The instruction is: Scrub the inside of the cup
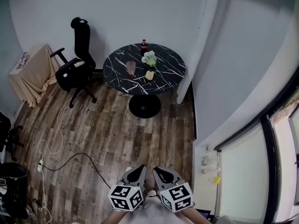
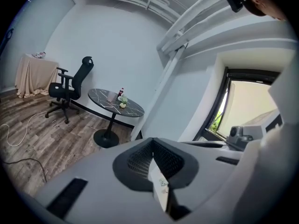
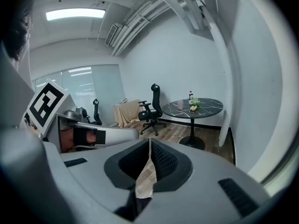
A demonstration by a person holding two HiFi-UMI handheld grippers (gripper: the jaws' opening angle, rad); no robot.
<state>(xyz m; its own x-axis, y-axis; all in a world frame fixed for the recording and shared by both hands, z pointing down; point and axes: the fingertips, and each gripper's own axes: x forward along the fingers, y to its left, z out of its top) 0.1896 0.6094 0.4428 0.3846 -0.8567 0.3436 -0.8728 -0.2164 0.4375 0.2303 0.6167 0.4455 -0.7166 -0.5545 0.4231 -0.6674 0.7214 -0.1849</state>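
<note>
— Cup (image 1: 131, 67) stands on the round counter (image 1: 169, 65), well apart from our jaws, across the wooden floor (image 1: 117, 139).
— Yes. Our left gripper (image 1: 138, 171) and right gripper (image 1: 161, 173) have their jaws clenched on nothing.

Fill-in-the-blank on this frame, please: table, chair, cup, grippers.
The table top is ___ in shape.
In the head view, the chair stands to the table's ___.
The cup stands ___ the table.
The left hand-held gripper and right hand-held gripper both have jaws ___.
Missing: round; left; on; shut.
</note>
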